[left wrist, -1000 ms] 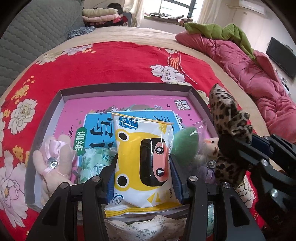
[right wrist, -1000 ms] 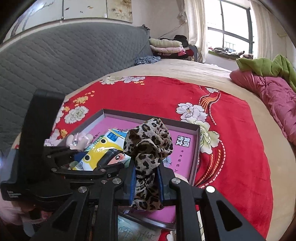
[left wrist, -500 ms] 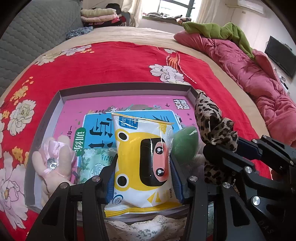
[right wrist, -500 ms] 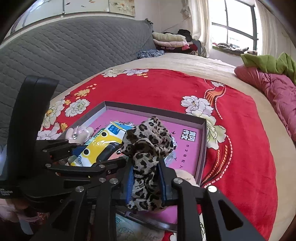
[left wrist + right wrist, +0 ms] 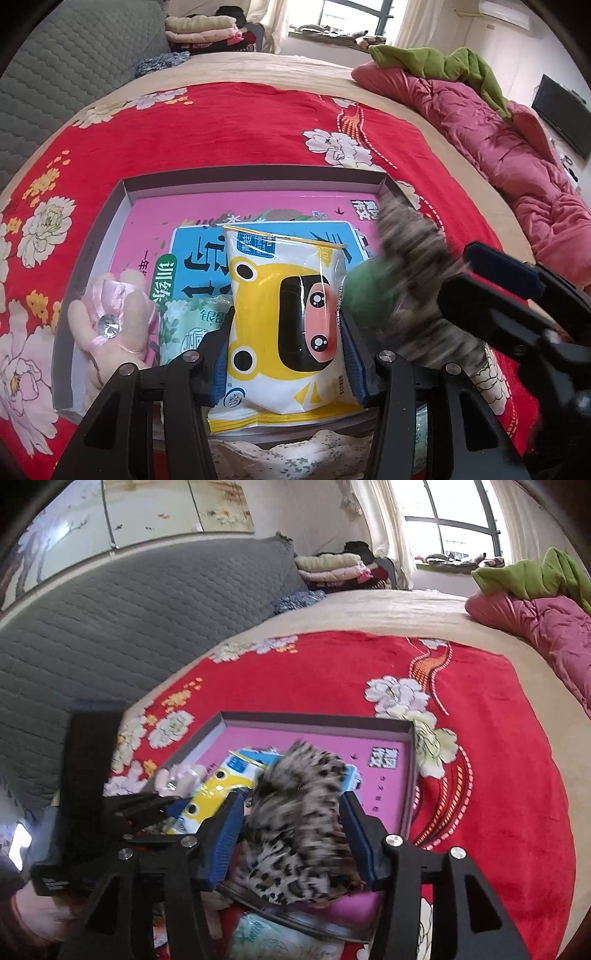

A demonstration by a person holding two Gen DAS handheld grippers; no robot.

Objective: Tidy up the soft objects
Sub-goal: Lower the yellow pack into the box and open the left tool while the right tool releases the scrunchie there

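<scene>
A grey shallow box (image 5: 251, 173) with a pink book in it lies on the red flowered spread. My left gripper (image 5: 284, 332) is shut on a yellow-and-white cartoon wipes pack (image 5: 284, 317), held over the box's near part. Over the box's near right corner, my right gripper (image 5: 291, 830) has its jaws opening; the leopard-print scrunchie (image 5: 299, 830) sits blurred between the blue pads, no longer squeezed. In the left wrist view the scrunchie (image 5: 413, 251) is a blur beside a green soft thing (image 5: 369, 288). A pink plush toy (image 5: 114, 317) and a green tissue pack (image 5: 184, 325) lie in the box.
A pink quilt (image 5: 498, 147) and a green garment (image 5: 436, 62) lie along the bed's right side. The grey padded headboard (image 5: 129, 627) stands on the left, with folded clothes (image 5: 203, 29) behind it. A floral-print pack (image 5: 280, 941) lies just before the box.
My right gripper has spread its pads and let go of the scrunchie, which now blurs between them. It shifted slightly left over the box. The left gripper and its pack have not moved.
</scene>
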